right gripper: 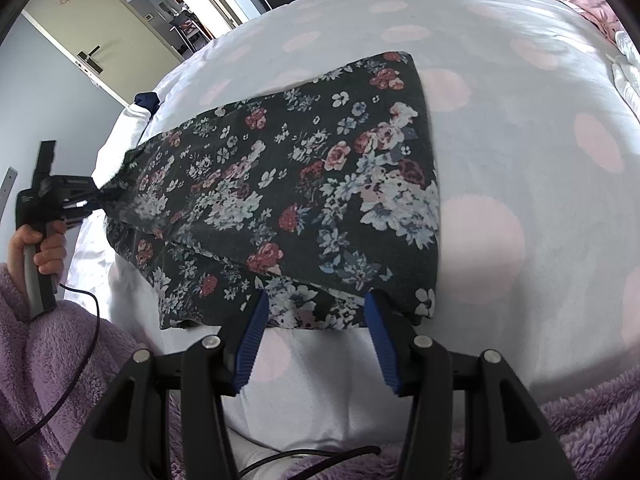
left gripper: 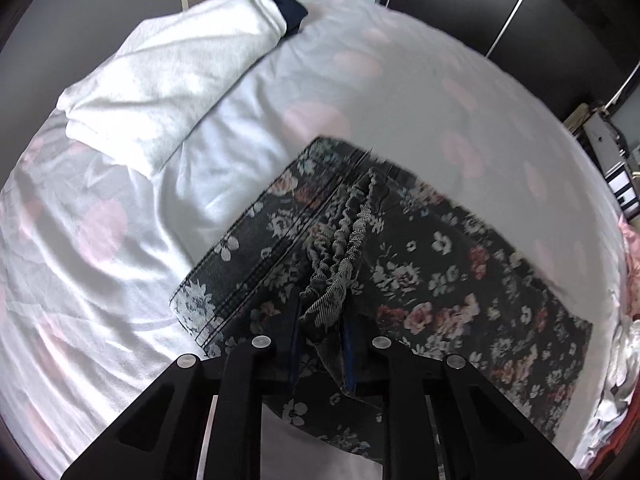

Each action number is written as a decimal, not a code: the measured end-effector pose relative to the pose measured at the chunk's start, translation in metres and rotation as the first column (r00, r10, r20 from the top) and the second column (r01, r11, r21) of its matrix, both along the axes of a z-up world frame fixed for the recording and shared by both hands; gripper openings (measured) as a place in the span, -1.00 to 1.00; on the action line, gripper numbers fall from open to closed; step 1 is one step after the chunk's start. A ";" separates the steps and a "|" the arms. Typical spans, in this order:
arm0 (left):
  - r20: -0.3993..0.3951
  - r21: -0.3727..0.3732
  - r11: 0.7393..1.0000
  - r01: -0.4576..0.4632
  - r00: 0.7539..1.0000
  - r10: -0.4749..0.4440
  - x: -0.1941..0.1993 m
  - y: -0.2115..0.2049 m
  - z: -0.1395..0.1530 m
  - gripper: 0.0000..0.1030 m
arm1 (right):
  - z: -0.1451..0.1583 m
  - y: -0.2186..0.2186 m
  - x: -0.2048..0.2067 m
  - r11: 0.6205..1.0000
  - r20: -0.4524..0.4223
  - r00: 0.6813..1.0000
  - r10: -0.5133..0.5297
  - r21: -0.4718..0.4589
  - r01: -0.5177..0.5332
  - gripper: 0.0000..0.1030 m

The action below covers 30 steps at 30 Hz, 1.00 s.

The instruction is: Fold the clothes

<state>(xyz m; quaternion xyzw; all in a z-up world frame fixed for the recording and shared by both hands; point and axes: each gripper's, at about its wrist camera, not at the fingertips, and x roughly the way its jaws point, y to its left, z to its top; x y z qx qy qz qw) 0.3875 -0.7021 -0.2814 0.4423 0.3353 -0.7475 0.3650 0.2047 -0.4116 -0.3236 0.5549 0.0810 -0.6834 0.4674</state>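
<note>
A dark floral garment [right gripper: 288, 184] lies partly folded on a white bed sheet [right gripper: 520, 128] with pink dots. The left gripper [left gripper: 324, 344] is pinched on a bunched, gathered edge of the garment, lifting that end off the bed. The right gripper [right gripper: 316, 316] stands spread at the garment's near edge, its blue pads [right gripper: 252, 340] either side of the cloth without pressing it. A folded white garment [left gripper: 172, 80] lies apart, farther up the bed.

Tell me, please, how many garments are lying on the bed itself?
2: the dark floral garment near the front edge, pinched by the left gripper, and a folded white garment further back. The heap at the bed's far side may hold more.
</note>
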 end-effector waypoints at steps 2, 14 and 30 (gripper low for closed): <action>-0.041 -0.016 1.000 -0.001 0.999 0.000 0.006 0.000 0.008 -0.67 | 0.000 0.001 0.000 1.000 -0.004 1.000 -0.001 0.001 0.001 -0.05; 0.021 -0.120 0.987 -0.105 0.994 0.108 0.018 -0.022 0.010 -0.69 | 0.002 0.006 0.001 1.000 -0.043 0.999 -0.004 -0.005 0.004 -0.05; 0.164 -0.221 0.961 -0.165 0.965 0.203 0.027 -0.010 0.012 -0.15 | 0.019 0.024 -0.025 0.975 -0.075 0.972 -0.222 -0.050 0.218 -0.49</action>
